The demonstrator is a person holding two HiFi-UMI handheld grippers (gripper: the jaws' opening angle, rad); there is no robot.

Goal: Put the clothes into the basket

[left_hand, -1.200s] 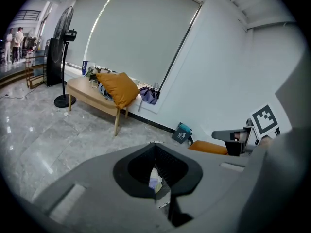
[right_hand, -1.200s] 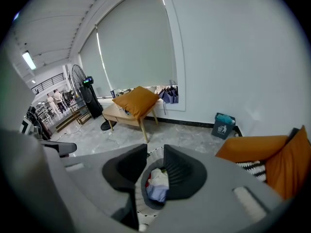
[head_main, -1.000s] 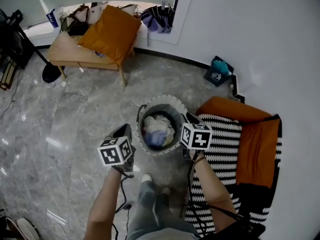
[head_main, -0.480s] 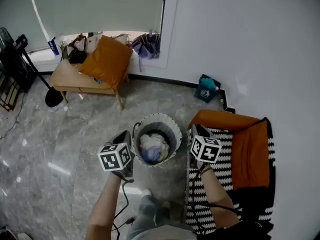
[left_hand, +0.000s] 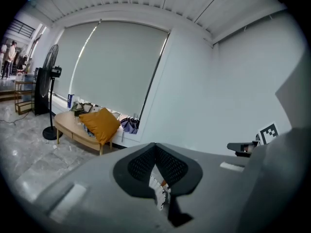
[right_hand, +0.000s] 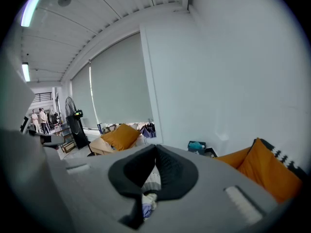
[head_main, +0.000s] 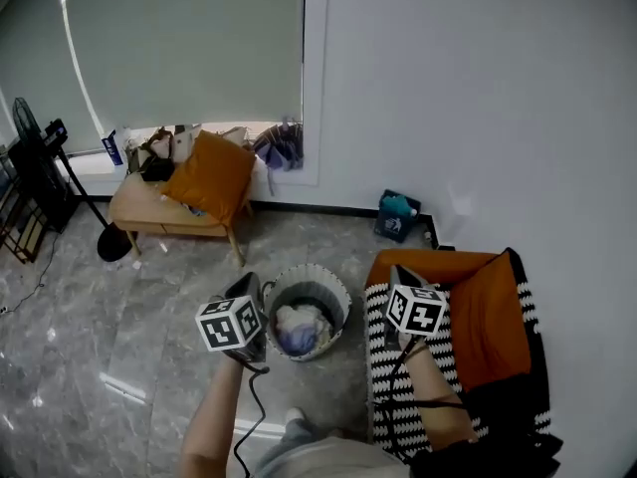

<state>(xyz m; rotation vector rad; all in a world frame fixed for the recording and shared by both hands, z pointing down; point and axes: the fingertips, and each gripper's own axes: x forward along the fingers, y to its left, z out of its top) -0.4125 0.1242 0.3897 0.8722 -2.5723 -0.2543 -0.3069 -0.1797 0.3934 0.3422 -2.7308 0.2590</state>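
Grey left gripper (left_hand: 155, 152): its black fingers (left_hand: 138, 166) are pressing together with nothing caught between them; in the head view it (head_main: 247, 287) is hovering above the floor, just left of the basket.
Right gripper (right_hand: 155, 152): its jaws have just been closing and are now meeting on nothing; in the head view it (head_main: 398, 273) is hanging over the near edge of the striped seat, just right of the basket.
Clothes (head_main: 301, 327): pale and bluish pieces are lying heaped inside the basket, lower than both grippers and between them, touching neither pair of fingers.
Basket (head_main: 340, 302): is standing upright on the marble floor (head_main: 119, 347), close against the striped seat.
Striped seat (head_main: 393, 416): is carrying an orange cushion (head_main: 493, 317) along its far side.
Blue box (head_main: 397, 213): is sitting on the floor against the white wall, beyond the seat.
Wooden bench (head_main: 149, 212): is standing under the window with a second orange cushion (head_main: 211, 172) leaning on it.
Blind (head_main: 179, 48): is covering the window.
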